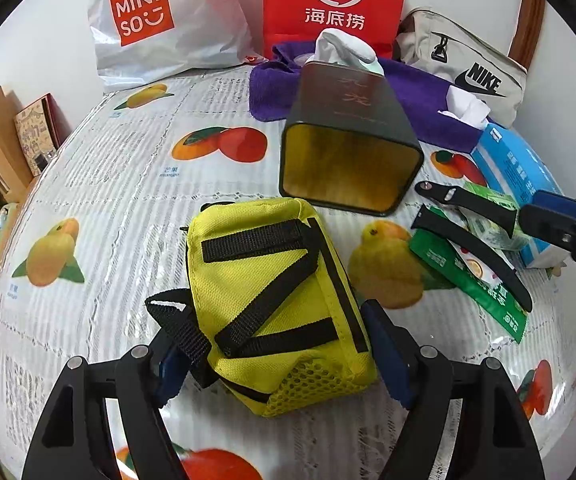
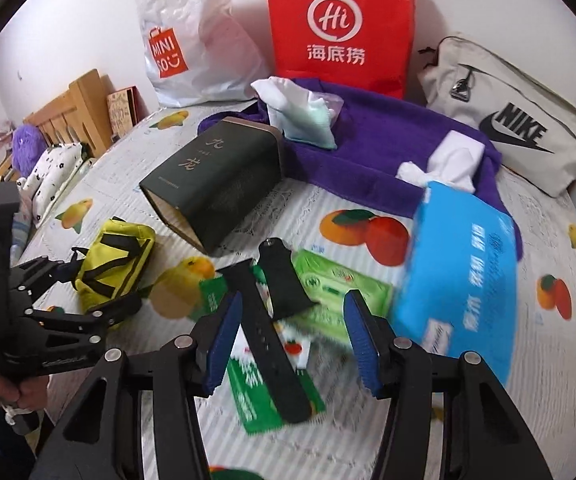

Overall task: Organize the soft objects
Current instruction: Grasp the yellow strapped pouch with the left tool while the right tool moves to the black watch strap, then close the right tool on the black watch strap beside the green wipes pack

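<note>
The left gripper [image 1: 279, 356] fills the bottom of the left wrist view with its jaws spread wide on either side of a yellow pouch [image 1: 279, 304]; its blue pads [image 1: 388, 352] stand just beside the pouch's near end, and whether they press the fabric cannot be told. The right gripper [image 2: 292, 340] takes up the bottom of the right wrist view, jaws parted and holding nothing, hanging over two black watch straps [image 2: 271, 320] that lie across green packets [image 2: 340, 280] at lower centre. The pouch, at centre of the left view and at left of the right view, lies on its side on a fruit-print cloth [image 1: 127, 200]; it is bright yellow, crossed by black webbing, with a mesh pocket at the near end. Across the top of the frames lean a red bag [image 1: 334, 0], a white Miniso bag [image 1: 159, 24] and a beige Nike pouch [image 1: 472, 68]. Below them a purple towel [image 1: 420, 92] spreads out. A dark tin [image 1: 348, 148] lies tipped over at upper centre, its open mouth showing a bare golden inside. A blue tissue box [image 2: 460, 284] at right, blurred, has white tissue [image 2: 448, 164] poking from its top. White cloths [image 2: 296, 112] rest on the towel behind the tin.
</note>
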Motion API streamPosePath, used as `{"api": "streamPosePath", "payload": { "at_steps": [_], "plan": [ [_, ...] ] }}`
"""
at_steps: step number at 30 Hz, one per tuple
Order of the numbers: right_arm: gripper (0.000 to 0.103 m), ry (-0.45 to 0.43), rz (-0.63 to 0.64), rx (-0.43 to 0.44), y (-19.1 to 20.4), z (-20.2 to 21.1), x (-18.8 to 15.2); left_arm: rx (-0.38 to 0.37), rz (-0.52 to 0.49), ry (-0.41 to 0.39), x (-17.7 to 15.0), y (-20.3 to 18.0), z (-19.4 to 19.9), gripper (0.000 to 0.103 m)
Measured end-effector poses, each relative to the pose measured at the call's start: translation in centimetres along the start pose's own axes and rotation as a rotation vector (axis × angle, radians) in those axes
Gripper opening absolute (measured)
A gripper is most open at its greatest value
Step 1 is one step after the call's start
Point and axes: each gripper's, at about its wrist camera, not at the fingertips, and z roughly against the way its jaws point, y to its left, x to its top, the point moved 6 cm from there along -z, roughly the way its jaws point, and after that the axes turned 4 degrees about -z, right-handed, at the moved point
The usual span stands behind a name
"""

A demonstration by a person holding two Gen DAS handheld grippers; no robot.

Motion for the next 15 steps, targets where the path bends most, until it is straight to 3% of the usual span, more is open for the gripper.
{"api": "streamPosePath", "payload": {
  "at_steps": [7, 10, 15],
  "plan": [
    [0.050, 0.077, 0.056, -0.049, 0.5, -3.0, 0.8, -0.024, 0.001, 0.006, 0.8, 0.5, -0.5, 0.077],
    [0.041, 0.126, 0.077, -0.069, 0.6, -4.5, 0.5, -0.028, -0.006, 0.005, 1.0, 0.5, -0.7, 0.077],
    [0.032, 0.117, 0.124, -0.090, 1.2, -4.2, 0.6, -0.039, -0.011, 0.003, 1.3, 0.6, -0.9, 0.077]
  ]
}}
